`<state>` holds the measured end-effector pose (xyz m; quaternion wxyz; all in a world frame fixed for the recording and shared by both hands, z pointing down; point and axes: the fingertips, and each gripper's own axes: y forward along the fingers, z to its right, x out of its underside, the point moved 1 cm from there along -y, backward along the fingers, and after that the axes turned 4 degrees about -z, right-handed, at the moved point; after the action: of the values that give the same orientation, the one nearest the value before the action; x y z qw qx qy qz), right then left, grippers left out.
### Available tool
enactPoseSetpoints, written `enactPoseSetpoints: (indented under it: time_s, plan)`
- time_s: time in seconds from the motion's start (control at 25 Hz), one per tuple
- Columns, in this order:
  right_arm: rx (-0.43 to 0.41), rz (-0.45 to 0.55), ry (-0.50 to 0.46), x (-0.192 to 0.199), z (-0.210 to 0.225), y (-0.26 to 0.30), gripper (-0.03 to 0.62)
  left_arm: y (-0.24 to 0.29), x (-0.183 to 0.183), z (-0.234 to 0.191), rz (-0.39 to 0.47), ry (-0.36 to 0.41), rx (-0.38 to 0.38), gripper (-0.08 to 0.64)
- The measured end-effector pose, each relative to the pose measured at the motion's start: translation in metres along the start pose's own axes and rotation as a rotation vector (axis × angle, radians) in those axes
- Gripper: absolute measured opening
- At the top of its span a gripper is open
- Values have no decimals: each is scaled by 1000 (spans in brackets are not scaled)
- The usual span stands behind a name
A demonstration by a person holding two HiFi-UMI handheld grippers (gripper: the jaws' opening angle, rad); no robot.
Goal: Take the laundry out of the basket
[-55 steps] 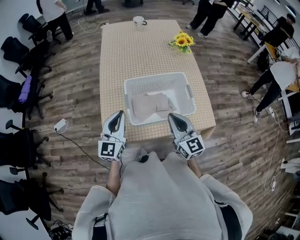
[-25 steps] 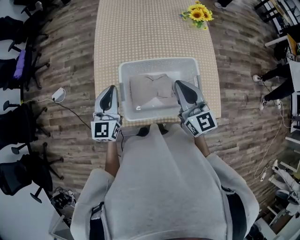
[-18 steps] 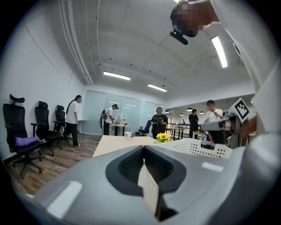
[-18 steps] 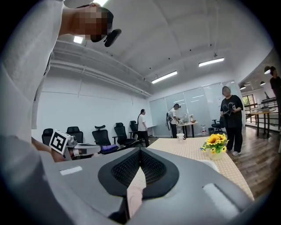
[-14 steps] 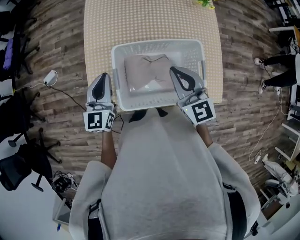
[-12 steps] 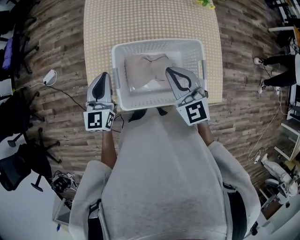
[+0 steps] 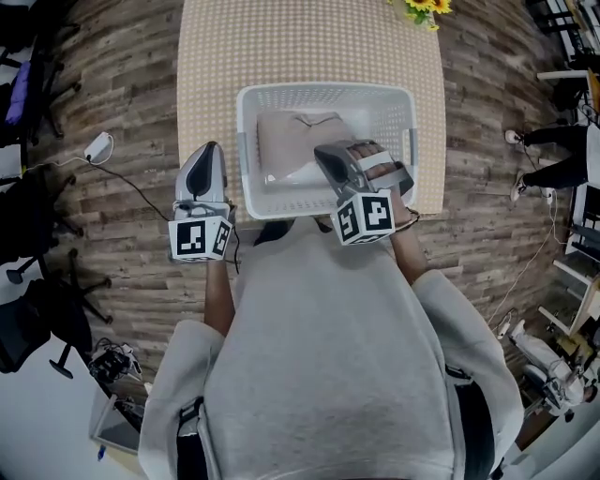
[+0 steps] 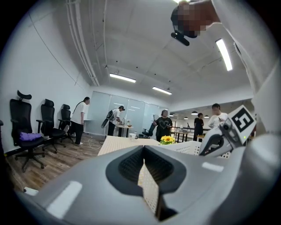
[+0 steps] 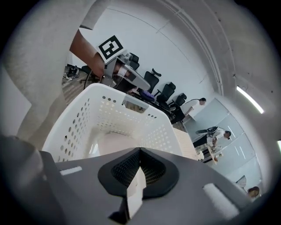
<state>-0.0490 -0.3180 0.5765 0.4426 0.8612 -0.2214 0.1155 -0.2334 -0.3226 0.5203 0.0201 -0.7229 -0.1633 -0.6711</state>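
Observation:
A white perforated laundry basket [image 7: 403,112] stands at the near end of the table, with folded beige laundry [image 7: 286,141] lying inside it. My right gripper [image 7: 324,151] is shut and empty, rolled onto its side, and it points down over the basket's near right part beside the laundry. In the right gripper view the basket [image 9: 83,123] and the pale laundry [image 9: 115,143] lie just beyond the shut right gripper [image 9: 139,150]. My left gripper [image 7: 208,148] is held outside the basket's left wall; in its own view the left gripper [image 8: 143,147] is shut and holds nothing.
The checked beige table [image 7: 281,47] stretches away behind the basket, with sunflowers [image 7: 427,7] at its far right. A white adapter with cable [image 7: 97,145] lies on the wood floor at the left, near office chairs [image 7: 28,216]. People stand at the right [image 7: 562,169].
My right gripper has swung left and down over the basket and rolled onto its side. The left gripper has stayed beside the basket's left wall.

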Motion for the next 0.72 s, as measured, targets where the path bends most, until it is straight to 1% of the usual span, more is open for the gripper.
enactPoseSetpoints:
  time_s: [0.08, 0.12, 0.16, 0.2, 0.24, 0.28, 0.36, 0.44, 0.52, 0.56, 0.72]
  plan:
    - [-45, 0, 37, -2, 1, 9, 2, -5, 2, -6, -1, -8, -12, 8]
    - [-83, -10, 57, -2, 0, 15, 33, -8, 3, -9, -1, -11, -18, 8]
    - [-133, -33, 73, 1, -3, 22, 156, -9, 3, -12, 0, -14, -22, 8]
    - [-190, -67, 77, 6, -8, 31, 250, -10, 4, -14, 1, -15, -26, 8]
    - [-244, -105, 68, 13, -15, 41, 326, -11, 4, -15, 2, -16, -30, 8]
    - [-293, -141, 51, 21, -23, 51, 367, -12, 3, -16, 3, -16, -33, 8]
    - [-383, -200, 22, 36, -40, 73, 490, -14, 2, -17, 6, -15, -40, 8]
    - [-458, -242, 14, 48, -56, 95, 553, -16, 1, -18, 9, -14, -46, 8]
    - [-511, -287, 12, 61, -68, 117, 587, -19, 1, -20, 8, -15, -54, 8]
    - [-527, -315, 9, 68, -71, 127, 597, -21, 2, -22, 7, -16, -59, 8]
    - [-608, -394, 23, 88, -83, 156, 597, -30, 2, -28, 0, -15, -78, 8]
